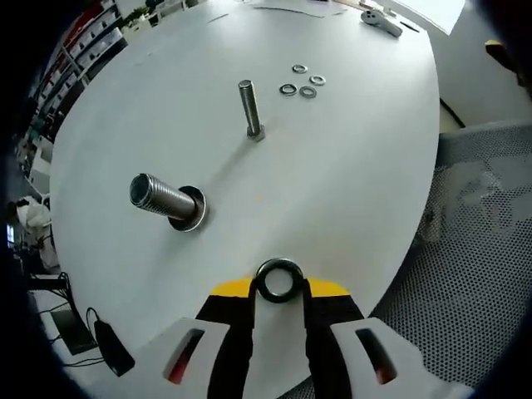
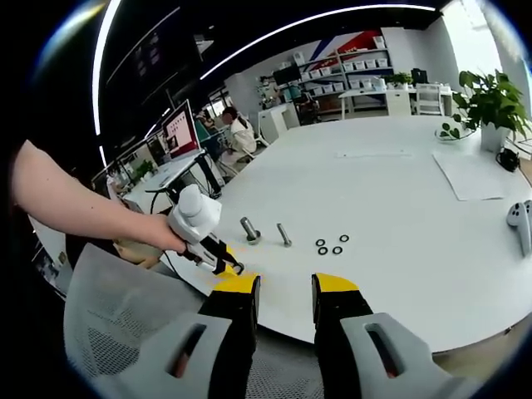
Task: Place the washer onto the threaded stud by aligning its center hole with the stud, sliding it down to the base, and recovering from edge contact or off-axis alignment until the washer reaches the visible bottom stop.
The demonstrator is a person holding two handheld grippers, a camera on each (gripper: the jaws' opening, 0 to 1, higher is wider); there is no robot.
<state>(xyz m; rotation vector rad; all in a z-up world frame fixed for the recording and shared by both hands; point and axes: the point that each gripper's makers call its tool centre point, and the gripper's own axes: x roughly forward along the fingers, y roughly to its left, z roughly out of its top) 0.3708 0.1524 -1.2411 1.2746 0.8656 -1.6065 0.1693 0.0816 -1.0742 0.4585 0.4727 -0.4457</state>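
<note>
Washer placement, stock as found, largest first.

Table [image 1: 349,191]: white, round-edged, bearing all the parts. A mesh chair back [image 1: 482,249] stands off its edge.

Large threaded stud [image 1: 162,198]: thick, ribbed, rising from a wide disc base [image 1: 193,212] flat on the table. That flange looks like the bottom stop. Judged the likelier target, since it stands nearer the held washer, though this cannot be settled.

Slim bolt [image 1: 248,108]: upright on its head, further in and well apart from the large stud.

Left gripper [image 1: 278,287]: jaws drawn narrow onto the held washer [image 1: 278,280], pinching its rim on both sides. The grip leaves the centre hole open and facing forward, presumably so the hole can be sighted over a stud tip. Held above the table's near edge, well short of both studs; threading not yet begun. In the right gripper view the left gripper [image 2: 218,262] appears in the person's hand [image 2: 158,241], beside the studs.

Right gripper [image 2: 285,295]: jaws parted with a clear gap, nothing between them. It hangs off the table edge, clear of the work.

Spare washers [image 1: 302,81]: four, loose and flat in a small cluster beyond the slim bolt, kept as supply.
</note>
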